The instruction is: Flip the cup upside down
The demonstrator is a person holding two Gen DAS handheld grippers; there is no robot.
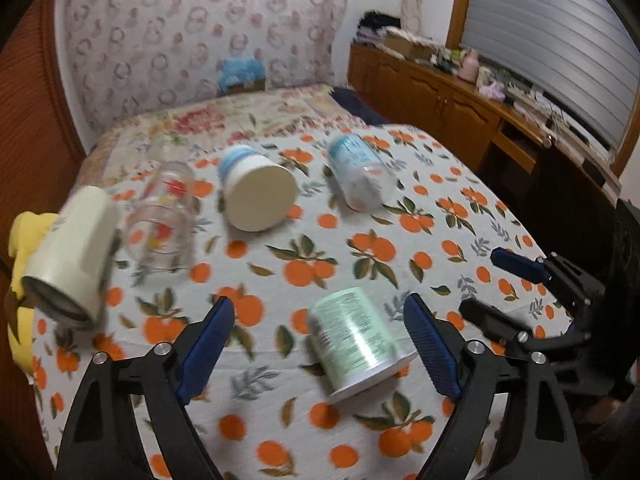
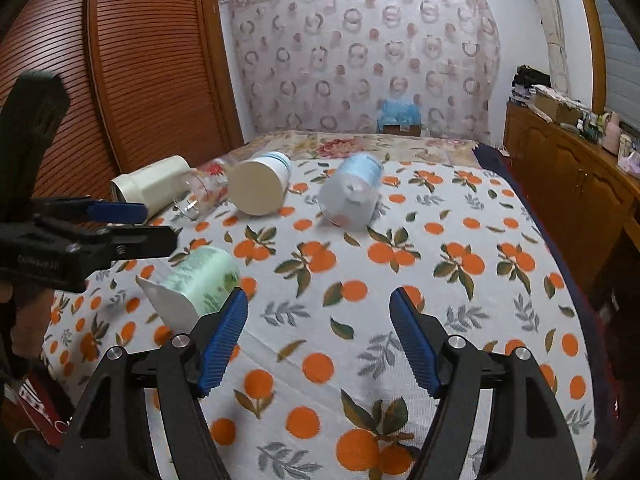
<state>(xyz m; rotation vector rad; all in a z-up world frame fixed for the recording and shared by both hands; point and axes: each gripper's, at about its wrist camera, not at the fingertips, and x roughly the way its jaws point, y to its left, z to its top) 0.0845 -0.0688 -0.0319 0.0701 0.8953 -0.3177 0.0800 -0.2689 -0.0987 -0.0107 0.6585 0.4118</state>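
Several cups lie on their sides on the orange-print tablecloth (image 1: 348,264). A green-label cup (image 1: 356,340) lies nearest, between the tips of my open left gripper (image 1: 320,320), untouched; it also shows in the right wrist view (image 2: 200,280). Behind lie a cream mug (image 1: 72,256), a clear glass (image 1: 164,220), a white cup with blue band (image 1: 256,192) and a pale blue cup (image 1: 360,172). My right gripper (image 2: 320,320) is open and empty over bare cloth, and shows at right in the left wrist view (image 1: 484,284). My left gripper also appears at left in the right wrist view (image 2: 156,224).
A yellow soft toy (image 1: 24,240) sits at the table's left edge. A floral cloth (image 1: 224,120) covers the far part. A wooden cabinet (image 1: 440,96) stands to the right, a wooden slatted door (image 2: 140,72) to the left. A blue packet (image 2: 400,114) rests by the back wall.
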